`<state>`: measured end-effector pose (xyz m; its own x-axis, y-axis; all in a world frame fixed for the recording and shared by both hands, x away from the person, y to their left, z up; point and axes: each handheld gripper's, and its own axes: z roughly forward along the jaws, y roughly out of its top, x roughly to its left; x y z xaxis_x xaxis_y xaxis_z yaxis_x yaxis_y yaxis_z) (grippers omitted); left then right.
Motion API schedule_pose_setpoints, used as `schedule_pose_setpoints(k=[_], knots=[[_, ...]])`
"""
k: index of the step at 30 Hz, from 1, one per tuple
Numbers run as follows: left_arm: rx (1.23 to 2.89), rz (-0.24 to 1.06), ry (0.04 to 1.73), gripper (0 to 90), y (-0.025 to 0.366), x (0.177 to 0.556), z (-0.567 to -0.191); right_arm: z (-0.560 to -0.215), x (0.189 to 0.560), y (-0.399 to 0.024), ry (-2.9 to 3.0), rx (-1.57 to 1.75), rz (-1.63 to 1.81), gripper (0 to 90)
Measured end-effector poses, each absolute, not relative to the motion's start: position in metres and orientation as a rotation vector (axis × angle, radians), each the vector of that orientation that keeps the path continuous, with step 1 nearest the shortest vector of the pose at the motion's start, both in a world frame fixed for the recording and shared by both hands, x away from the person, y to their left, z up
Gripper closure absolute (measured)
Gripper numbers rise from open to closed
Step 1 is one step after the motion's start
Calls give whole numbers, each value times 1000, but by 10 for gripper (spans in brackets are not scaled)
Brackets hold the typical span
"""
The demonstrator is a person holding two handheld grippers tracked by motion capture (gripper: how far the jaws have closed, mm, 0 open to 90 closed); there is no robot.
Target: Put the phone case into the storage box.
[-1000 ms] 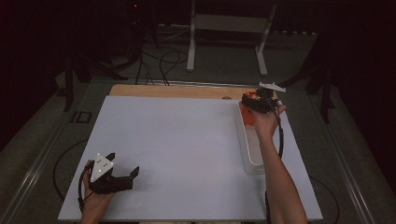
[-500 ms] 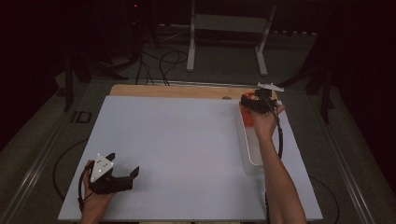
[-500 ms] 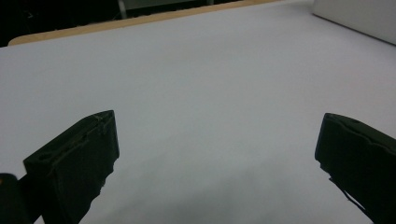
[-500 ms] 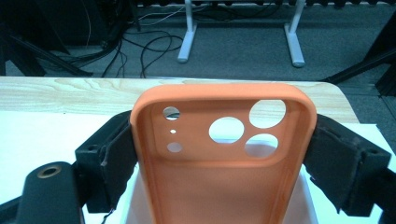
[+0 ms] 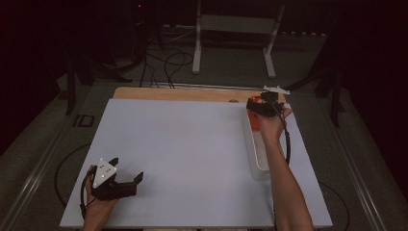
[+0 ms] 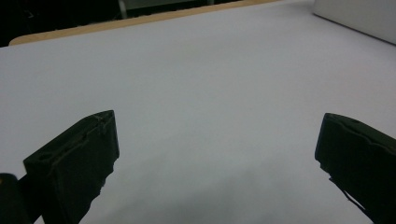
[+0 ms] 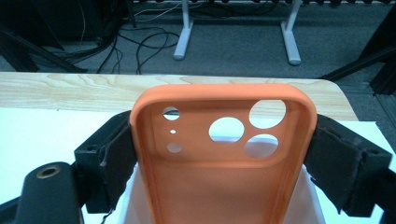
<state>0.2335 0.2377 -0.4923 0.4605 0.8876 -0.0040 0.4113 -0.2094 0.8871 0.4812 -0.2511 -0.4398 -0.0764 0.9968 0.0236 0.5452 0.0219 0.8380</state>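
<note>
I am working in what looks like a dim lab or recording studio: black surroundings, loose cables (image 5: 166, 62) on grey carpet, a white metal stand (image 5: 235, 29) (its feet splayed) beyond my white-topped table (image 5: 192, 144).

**Materials and finish**

Orange phone case (image 7: 224, 154) between the right gripper (image 7: 219, 158) jaws: matt, smooth, rubbery-looking plastic. Jaw pads black, rough, frayed at edges. White bin (image 5: 257, 151) under the case: smooth translucent plastic. Table sheet (image 6: 196, 93) ahead of the left gripper (image 6: 217, 158) jaws: matt, smooth, pale. Tabletop edge (image 7: 70, 91) beyond the case: light grained wood.
</note>
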Motion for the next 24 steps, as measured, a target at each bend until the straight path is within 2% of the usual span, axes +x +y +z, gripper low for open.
schedule_pose_setpoints(k=[8,13,24], knots=[[1807,665,1105,5,238,233,-492,-440,482,-250,1674,1587,931,144],[1807,664,1103,5,238,233,-492,-441,482,-251,1682,1597,946,99],[1810,663,1101,5,237,233,-492,-433,478,-256,1681,1584,998,88]])
